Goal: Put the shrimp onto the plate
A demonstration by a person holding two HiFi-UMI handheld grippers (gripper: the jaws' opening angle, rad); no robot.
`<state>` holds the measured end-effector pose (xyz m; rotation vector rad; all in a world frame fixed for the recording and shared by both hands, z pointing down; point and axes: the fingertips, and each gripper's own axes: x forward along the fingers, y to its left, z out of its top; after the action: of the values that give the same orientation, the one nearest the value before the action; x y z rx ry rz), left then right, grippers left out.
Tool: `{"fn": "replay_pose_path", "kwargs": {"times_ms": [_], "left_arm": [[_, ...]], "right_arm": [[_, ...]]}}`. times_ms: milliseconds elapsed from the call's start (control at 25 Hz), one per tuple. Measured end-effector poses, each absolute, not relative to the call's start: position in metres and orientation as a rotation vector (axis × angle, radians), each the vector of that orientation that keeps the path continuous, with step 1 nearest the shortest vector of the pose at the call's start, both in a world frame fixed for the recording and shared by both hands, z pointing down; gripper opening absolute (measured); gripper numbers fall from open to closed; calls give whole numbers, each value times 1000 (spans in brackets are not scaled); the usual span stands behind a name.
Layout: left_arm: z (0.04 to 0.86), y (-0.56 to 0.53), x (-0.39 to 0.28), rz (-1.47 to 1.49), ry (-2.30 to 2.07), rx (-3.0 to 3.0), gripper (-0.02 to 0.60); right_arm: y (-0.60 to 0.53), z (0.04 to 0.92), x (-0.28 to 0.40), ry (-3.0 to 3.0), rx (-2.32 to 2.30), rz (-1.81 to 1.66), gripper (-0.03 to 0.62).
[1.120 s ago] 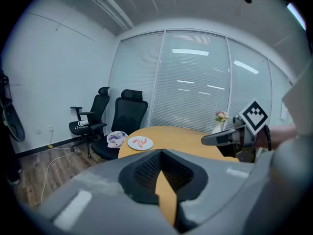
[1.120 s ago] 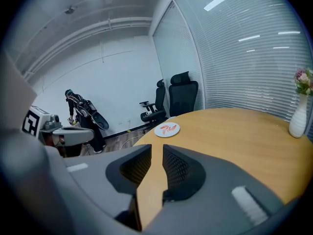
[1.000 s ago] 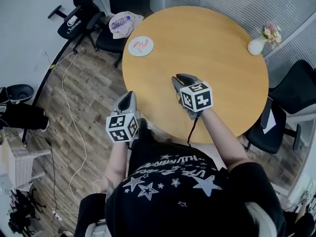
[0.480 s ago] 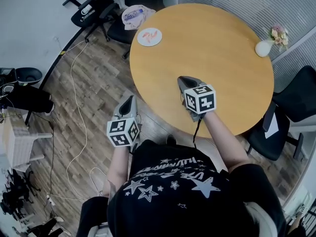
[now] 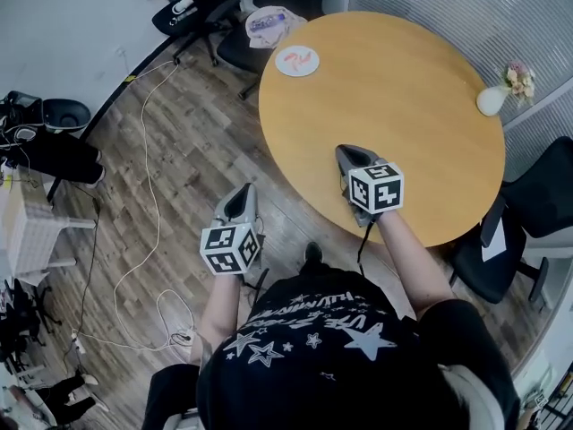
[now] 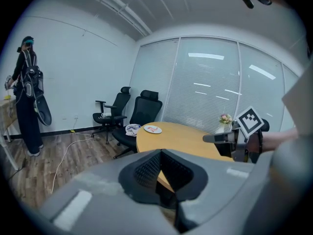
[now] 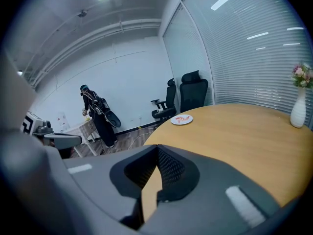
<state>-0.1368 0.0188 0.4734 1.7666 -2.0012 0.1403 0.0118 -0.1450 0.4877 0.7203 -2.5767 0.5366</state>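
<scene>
In the head view, the shrimp are already lying on the white plate, which is sitting at the far left edge of the round wooden table, well apart from both grippers. The left gripper is being held over the wood floor, beside the table's near edge; the right gripper is being held over the tabletop. A white vase with flowers is being seen at the table's right edge. In the left gripper view, the jaws are being shown together with nothing between them, and the plate is being seen far ahead on the table. In the right gripper view, the jaws have just been closing and are being shown together, empty, with the plate far ahead and a person standing by the far wall.
</scene>
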Motion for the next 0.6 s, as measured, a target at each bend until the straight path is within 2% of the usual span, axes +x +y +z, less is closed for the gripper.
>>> {"fn": "replay_pose_path", "kwargs": {"times_ms": [600], "left_arm": [[485, 137, -92, 122, -1978, 1723, 2]], "right_arm": [[-31, 496, 51, -2557, 711, 590, 2]]}}
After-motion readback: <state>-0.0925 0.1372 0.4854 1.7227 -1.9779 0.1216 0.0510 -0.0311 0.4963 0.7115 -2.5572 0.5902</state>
